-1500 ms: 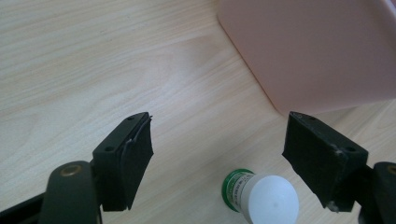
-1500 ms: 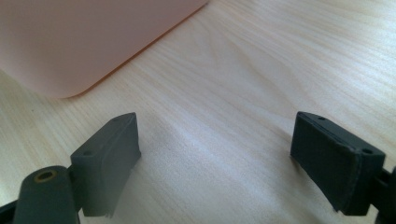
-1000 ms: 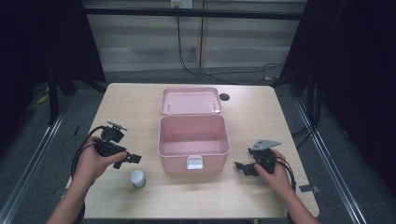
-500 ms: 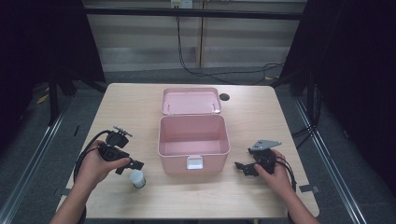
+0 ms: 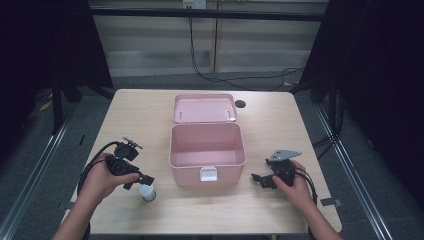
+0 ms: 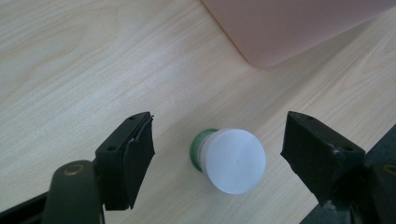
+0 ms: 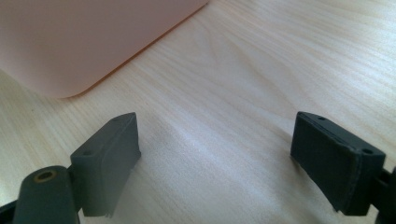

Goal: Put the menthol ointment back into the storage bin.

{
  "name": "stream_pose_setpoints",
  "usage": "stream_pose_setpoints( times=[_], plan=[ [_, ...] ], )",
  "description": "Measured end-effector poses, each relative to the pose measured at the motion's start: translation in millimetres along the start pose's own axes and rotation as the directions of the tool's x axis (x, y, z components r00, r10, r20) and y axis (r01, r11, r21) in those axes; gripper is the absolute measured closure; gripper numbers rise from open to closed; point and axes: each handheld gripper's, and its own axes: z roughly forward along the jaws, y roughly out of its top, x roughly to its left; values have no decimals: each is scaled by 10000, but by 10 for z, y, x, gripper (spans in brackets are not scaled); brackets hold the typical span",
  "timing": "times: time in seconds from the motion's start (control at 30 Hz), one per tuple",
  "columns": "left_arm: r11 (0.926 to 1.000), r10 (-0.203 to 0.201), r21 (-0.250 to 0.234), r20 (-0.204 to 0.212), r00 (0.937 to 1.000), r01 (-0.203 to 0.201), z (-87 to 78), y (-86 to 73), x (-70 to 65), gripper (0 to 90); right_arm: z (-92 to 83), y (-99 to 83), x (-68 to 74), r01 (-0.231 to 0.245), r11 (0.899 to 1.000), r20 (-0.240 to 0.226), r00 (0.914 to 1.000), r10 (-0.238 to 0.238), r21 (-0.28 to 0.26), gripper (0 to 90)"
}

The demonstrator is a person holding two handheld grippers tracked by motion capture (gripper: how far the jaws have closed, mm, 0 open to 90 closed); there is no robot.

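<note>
left gripper [image 5: 141, 181]: held in the left hand [image 5: 102, 179] at the near left of the table [image 5: 150, 112]; jaws spread wide, pointed down at the bottle; nothing pinched
bottle [image 5: 147, 192]: small, white cap, green band seen below the cap in the left gripper view [image 6: 227, 159]; stood upright on the table just beside the near left corner of the box; framed between the open jaws from above, no pad seen touching it
right gripper [image 5: 260, 181]: held in the right hand [image 5: 296, 188] at the near right; jaws spread, bare wood seen between them in the right gripper view; nothing gripped; grey plate on top
box [image 5: 207, 162]: pink, open, placed mid-table between both grippers; inside seen empty; white latch on near wall
lid [image 5: 204, 108]: pink, laid back flat behind the box, touching its far edge
cables [image 5: 225, 75]: black, trailed on the floor beyond the table
</note>
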Motion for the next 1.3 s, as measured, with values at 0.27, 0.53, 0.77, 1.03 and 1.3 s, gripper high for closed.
stream_pose_setpoints(
  times=[0.27, 0.53, 0.77, 1.03, 1.3],
  plan=[
    [9993, 131, 338, 41, 9999, -133, 37, -16, -35, 257, 0, 0, 1, -5, 10000, 0, 10000, 5, -1, 147],
    [9980, 86, 628, 180, 9998, -97, 100, -43, -38, 267, 0, 0, 0, -4, 10000, -2, 10000, 4, -1, 147],
    [9969, 98, 785, 187, 9998, -113, 174, -62, -33, 273, 0, 0, 1, -4, 10000, 1, 10000, 4, 0, 147],
    [9932, 84, 1156, 188, 9998, -106, 273, -98, -33, 313, 0, 0, 1, -6, 10000, 0, 10000, 6, 1, 147],
    [9915, 154, 1291, 274, 9995, -188, 328, -109, -44, 384, 0, 0, 1, -6, 10000, -1, 10000, 6, 1, 147]
  ],
)
